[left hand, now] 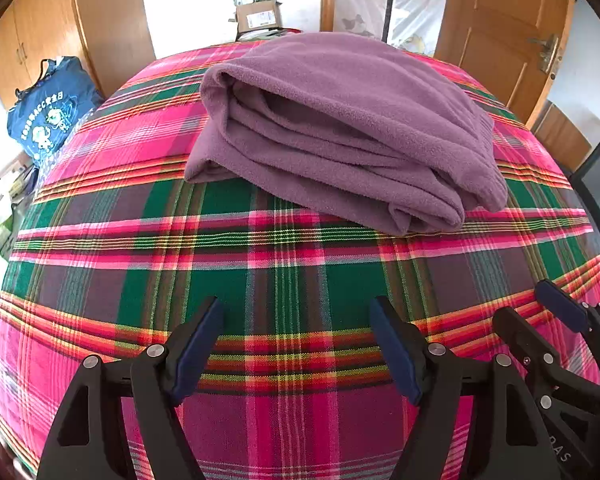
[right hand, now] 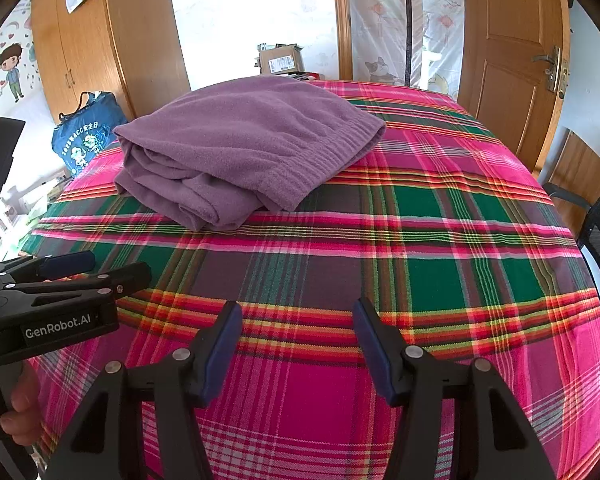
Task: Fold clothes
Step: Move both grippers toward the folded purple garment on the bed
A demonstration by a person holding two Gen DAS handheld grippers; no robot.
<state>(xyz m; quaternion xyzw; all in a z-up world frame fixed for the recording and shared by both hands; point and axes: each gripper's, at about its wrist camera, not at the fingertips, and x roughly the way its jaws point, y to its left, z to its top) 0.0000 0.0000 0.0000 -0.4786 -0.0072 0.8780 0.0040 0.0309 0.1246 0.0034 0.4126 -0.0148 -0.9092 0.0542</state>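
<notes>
Plaid bedspread (left hand: 284,264): purple fleece (left hand: 340,120) beyond tongs (left hand: 296,344).

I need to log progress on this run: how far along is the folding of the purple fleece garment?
Looks nearly or fully done: the purple fleece garment lies in a compact stack of layers on the plaid cloth, ribbed waistband on top. In hand: nothing; the left gripper and right gripper are open, empty, apart from it. Left: perhaps tidying the loose bottom edge; no other clothes show.

Plaid bed cover (left hand: 260,264) w/ folded purple fleece (left hand: 340,120) on top.
</notes>
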